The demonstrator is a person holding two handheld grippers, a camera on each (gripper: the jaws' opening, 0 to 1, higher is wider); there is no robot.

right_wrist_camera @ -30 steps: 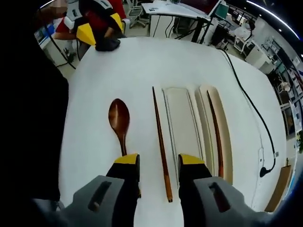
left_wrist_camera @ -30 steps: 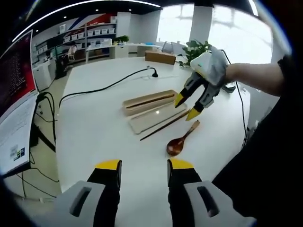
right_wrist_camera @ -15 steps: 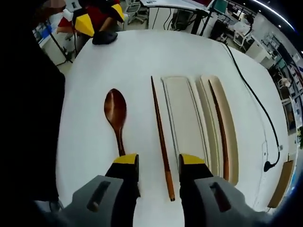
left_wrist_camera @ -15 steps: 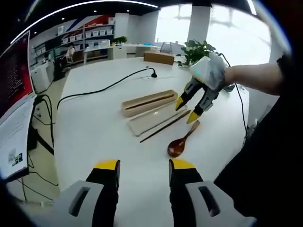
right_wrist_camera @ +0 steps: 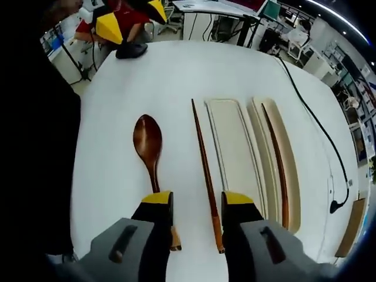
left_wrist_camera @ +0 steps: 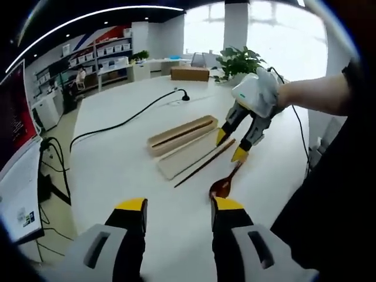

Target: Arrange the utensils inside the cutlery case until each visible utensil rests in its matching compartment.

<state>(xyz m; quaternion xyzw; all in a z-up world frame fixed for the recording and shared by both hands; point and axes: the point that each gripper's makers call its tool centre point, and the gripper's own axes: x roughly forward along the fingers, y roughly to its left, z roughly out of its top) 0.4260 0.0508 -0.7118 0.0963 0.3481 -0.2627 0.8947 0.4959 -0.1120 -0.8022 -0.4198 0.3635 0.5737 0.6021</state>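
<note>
You have a white table (right_wrist_camera: 176,76) under you. On it lie a wooden spoon (right_wrist_camera: 149,144), one loose chopstick (right_wrist_camera: 205,168) just beside the flat lid (right_wrist_camera: 234,150), the cutlery case (right_wrist_camera: 281,161), and a black cable (left_wrist_camera: 126,120) trailing off the edge.

The right tongs (left_wrist_camera: 230,145) have dropped closer over the chopstick (right_wrist_camera: 205,170), apparently still clear of it.

Open-plan office or lab. Long white table (left_wrist_camera: 117,170) with a black cable (left_wrist_camera: 126,120); shelving with storage bins (left_wrist_camera: 97,61) along far wall; monitor (left_wrist_camera: 14,170) beside the table; potted plant (left_wrist_camera: 238,59); large bright windows (left_wrist_camera: 276,35).
</note>
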